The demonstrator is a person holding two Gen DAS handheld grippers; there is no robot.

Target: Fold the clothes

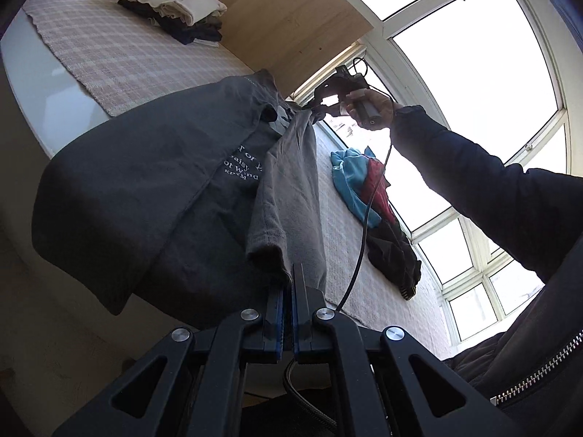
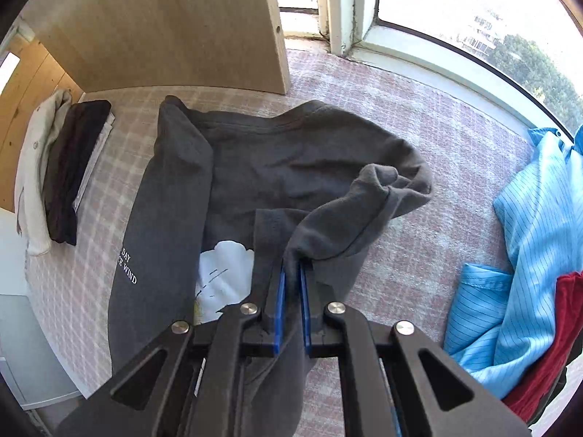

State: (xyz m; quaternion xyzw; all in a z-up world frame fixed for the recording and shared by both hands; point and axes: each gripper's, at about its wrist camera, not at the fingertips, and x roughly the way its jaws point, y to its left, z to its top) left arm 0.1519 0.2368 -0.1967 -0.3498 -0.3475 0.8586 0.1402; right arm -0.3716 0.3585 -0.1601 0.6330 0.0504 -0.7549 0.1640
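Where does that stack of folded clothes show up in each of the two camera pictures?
Left wrist view: stack of folded clothes at top left, on the checked cloth.
Right wrist view: same stack at the left edge.
Shared landmark: the grey T-shirt with white lettering, mid-picture in both.

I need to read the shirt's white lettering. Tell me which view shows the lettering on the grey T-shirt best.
The left wrist view: the white lettering on the grey T-shirt faces the camera in several lines, though a hanging sleeve covers its right end. The right wrist view shows only a small sideways strip of lettering at a fold.
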